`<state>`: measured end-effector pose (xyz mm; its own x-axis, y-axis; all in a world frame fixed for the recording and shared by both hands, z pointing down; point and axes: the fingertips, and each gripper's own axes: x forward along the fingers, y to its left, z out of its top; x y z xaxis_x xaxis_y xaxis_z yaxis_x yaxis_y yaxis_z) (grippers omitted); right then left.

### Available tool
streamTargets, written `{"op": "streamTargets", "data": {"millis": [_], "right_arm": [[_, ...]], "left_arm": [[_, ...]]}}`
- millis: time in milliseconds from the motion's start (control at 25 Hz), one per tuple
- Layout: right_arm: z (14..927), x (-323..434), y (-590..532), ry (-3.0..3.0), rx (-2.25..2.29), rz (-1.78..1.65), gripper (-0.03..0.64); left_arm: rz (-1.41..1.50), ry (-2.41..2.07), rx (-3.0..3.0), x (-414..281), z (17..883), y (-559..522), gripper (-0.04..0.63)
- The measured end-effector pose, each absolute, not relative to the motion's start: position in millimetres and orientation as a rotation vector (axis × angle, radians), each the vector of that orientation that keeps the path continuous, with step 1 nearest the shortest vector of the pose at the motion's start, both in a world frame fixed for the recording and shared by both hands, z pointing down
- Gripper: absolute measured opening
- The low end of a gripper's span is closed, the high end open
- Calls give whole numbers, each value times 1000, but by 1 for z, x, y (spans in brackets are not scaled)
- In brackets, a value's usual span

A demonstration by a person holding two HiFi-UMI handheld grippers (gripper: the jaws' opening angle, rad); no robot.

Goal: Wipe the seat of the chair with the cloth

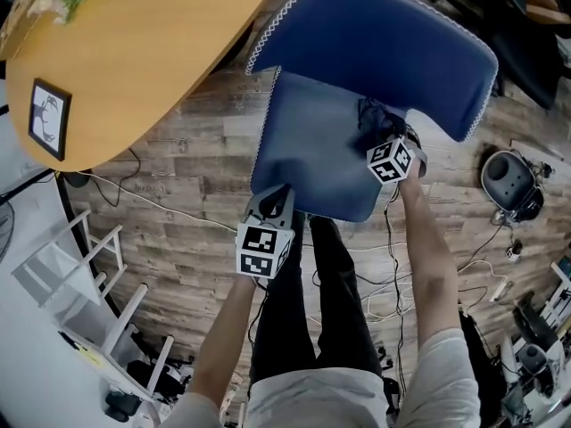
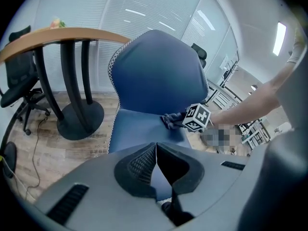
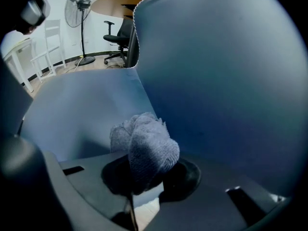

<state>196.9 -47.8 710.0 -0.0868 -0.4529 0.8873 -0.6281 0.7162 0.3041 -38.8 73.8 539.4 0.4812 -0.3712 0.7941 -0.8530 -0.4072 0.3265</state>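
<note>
Your right gripper (image 3: 144, 177) is clamped on the cloth (image 3: 147, 148) at the rear of the chair seat (image 1: 312, 141). Your left gripper (image 2: 156, 148), jaws together, sits at the seat's front edge.

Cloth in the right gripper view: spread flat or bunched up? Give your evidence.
Bunched up: the cloth bulges as a crumpled wad out of the shut right tool, over the blue seat.

Blue chair (image 1: 384, 52), white-stitched edge; seat (image 1: 308, 141) flat. Grey-blue cloth (image 3: 144, 146) bunched in a wad, pinched in right gripper (image 1: 376, 136), at seat's 3 o'clock side (head view), nr backrest.
</note>
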Motion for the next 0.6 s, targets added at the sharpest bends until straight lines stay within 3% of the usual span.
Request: {"op": "streamTargets", "data": {"millis": [600], "right_arm": [[711, 249, 14, -1581, 1264, 529, 81]], "left_arm": [[851, -947, 2017, -15, 548, 83, 29]]}}
